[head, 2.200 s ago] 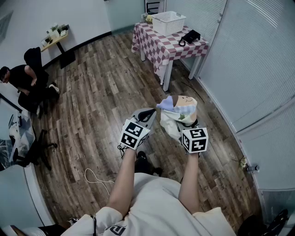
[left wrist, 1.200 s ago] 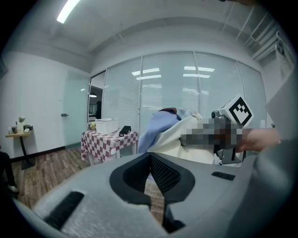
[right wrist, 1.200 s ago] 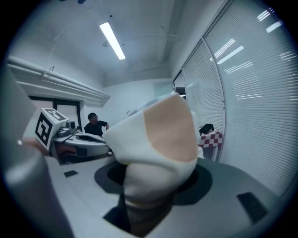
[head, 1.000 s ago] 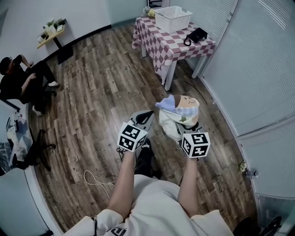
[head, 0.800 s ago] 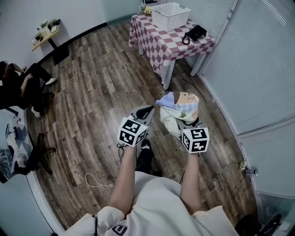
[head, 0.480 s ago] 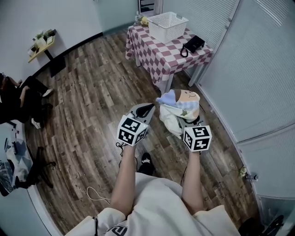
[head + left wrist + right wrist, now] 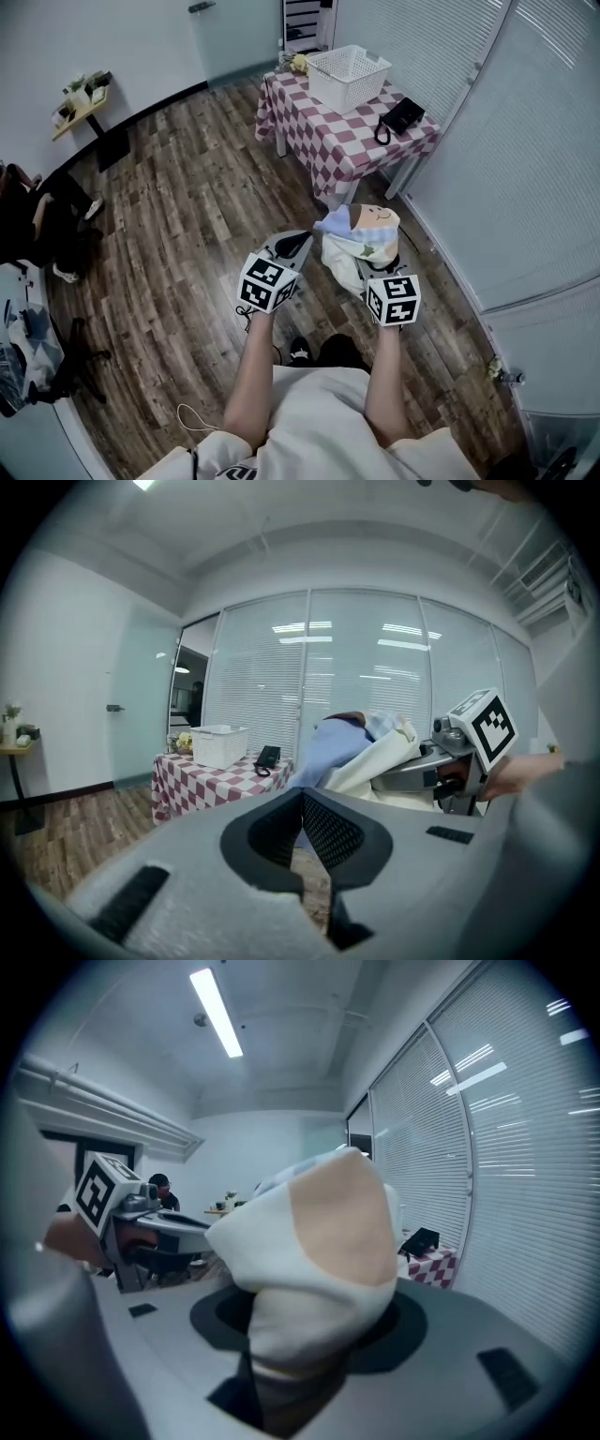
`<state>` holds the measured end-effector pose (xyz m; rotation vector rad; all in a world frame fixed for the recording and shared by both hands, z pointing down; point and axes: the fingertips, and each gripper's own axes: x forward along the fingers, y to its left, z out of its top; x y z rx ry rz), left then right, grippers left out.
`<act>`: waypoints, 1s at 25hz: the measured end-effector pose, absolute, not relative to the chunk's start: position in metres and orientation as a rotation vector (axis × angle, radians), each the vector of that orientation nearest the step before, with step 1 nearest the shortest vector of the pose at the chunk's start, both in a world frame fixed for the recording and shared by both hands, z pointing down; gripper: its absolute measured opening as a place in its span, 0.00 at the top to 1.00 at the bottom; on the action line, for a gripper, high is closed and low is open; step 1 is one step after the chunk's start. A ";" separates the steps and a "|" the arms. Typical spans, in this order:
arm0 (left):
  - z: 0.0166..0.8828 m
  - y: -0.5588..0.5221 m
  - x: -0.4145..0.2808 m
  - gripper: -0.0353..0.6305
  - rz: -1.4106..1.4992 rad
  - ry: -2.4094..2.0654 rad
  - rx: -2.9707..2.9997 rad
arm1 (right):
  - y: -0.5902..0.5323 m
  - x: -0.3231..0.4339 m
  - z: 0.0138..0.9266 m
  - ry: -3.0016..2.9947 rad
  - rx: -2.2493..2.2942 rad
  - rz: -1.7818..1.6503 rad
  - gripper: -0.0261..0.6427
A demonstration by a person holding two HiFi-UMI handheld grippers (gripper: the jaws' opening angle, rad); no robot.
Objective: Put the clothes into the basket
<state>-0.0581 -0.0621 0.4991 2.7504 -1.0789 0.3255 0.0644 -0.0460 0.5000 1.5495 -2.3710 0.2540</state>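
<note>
A bundle of clothes (image 7: 362, 231), cream and pale blue with a cartoon face on top, is clamped in my right gripper (image 7: 371, 257) and held at waist height over the wooden floor. In the right gripper view the clothes (image 7: 317, 1241) cover the right gripper (image 7: 311, 1330) and hide its pads. My left gripper (image 7: 297, 241) is shut and empty beside it. In the left gripper view, that gripper's (image 7: 302, 803) pads meet, with the bundle (image 7: 361, 752) to the right. The white basket (image 7: 349, 75) stands on a checkered table (image 7: 328, 131) ahead, also seen as basket (image 7: 217, 745).
A black phone (image 7: 400, 118) lies on the table's right end and flowers (image 7: 298, 63) on its far corner. Glass walls with blinds (image 7: 525, 159) run along the right. A person sits at the far left (image 7: 37, 220) near a wall shelf (image 7: 82, 97). A cable (image 7: 197, 412) lies on the floor.
Both grippers and the bundle have moved forward together toward the checkered table, which now sits closer and lower in the head view. The grip on the clothes is unchanged.
</note>
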 end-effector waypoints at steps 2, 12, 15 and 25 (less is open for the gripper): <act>0.500 -0.075 -0.063 0.93 0.324 -1.095 2.747 | -0.056 0.066 0.505 -2.366 1.558 0.266 0.61; 0.510 -0.133 -0.068 0.93 0.372 -1.102 2.728 | -0.124 0.071 0.505 -2.357 1.623 0.211 0.61; 0.505 -0.163 -0.067 0.93 0.395 -1.114 2.745 | -0.157 0.070 0.504 -2.373 1.613 0.223 0.61; 0.488 -0.268 -0.055 0.93 0.442 -1.150 2.799 | -0.264 0.049 0.493 -2.466 1.528 0.214 0.61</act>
